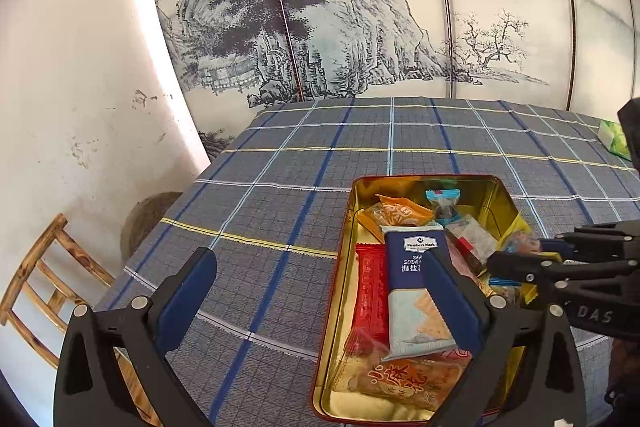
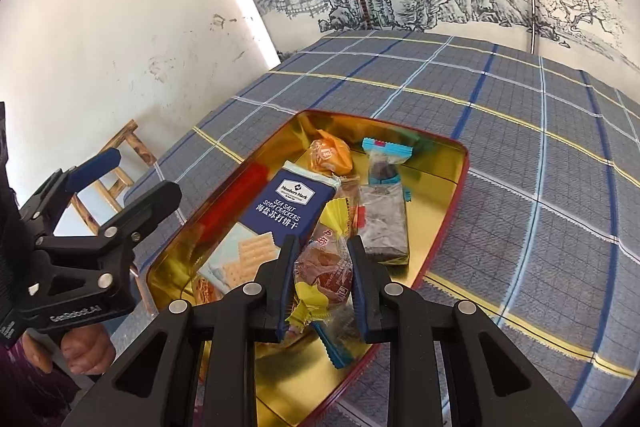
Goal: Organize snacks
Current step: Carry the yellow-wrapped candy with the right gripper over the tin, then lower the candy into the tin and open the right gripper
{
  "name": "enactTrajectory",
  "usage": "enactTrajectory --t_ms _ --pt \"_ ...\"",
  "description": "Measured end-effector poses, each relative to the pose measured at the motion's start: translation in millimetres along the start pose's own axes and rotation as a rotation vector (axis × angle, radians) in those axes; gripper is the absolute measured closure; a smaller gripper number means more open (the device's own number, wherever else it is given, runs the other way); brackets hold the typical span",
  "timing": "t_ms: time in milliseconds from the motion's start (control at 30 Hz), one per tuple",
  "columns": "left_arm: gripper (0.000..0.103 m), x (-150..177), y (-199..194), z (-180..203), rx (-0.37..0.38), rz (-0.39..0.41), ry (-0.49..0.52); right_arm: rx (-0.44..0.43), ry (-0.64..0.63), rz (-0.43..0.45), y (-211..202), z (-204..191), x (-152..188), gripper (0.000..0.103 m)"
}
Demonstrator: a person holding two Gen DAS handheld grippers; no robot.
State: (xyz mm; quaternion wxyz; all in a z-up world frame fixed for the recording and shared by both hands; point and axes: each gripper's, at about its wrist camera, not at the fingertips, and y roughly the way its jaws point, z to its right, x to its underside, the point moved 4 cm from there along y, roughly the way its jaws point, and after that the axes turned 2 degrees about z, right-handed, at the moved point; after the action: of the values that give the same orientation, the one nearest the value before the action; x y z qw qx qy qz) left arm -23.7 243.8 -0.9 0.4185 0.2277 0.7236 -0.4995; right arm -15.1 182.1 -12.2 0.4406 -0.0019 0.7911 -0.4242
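Gold-lined tin: a rectangular tin [image 2: 460, 163] with a red outside sits open on the table, its shiny gold floor partly covered with wrapped snacks
Table: covered by a grey-blue checked cloth [image 1: 280, 163] with white, blue and yellow lines
Left tongs: the left gripper [image 1: 320, 291] hangs over the near left edge of the tin with its blue-padded fingers spread wide and nothing between them; one finger is over the cloth, the other over the cracker pack
Right tongs: the right gripper [image 2: 322, 267] is clamped on a brown snack in a clear wrapper with yellow crimped ends [image 2: 324, 267], held just above the near end of the tin
Cracker pack: a navy and pale blue pack of sea salt soda crackers [image 2: 276, 219] lies lengthwise in the middle of the tin
Other snacks in the tin: a red packet [image 1: 372, 295] lies along the left side beside the crackers, an orange wrapped sweet [image 2: 330, 157] is at the far end, a dark snack with a blue-edged wrapper [image 2: 382, 163] is next to it, and a grey wrapped bar [image 2: 384, 223] lies at the right
Hand: a person's hand [image 2: 86, 351] grips the handle of the left tongs
Surroundings: a wooden chair [image 1: 52, 287] stands beside the table, and an ink landscape painting [image 1: 304, 19] of cliffs and trees fills the wall behind
Green box: a small green box [image 1: 614, 139] sits at the far right edge of the cloth
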Motion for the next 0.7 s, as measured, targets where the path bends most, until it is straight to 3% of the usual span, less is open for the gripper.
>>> enactTrajectory --t_ms 700 --pt "0.001 0.2 12.2 -7.6 0.054 -0.030 -0.049 0.024 -0.026 -0.026 26.0 -4.8 -1.9 0.077"
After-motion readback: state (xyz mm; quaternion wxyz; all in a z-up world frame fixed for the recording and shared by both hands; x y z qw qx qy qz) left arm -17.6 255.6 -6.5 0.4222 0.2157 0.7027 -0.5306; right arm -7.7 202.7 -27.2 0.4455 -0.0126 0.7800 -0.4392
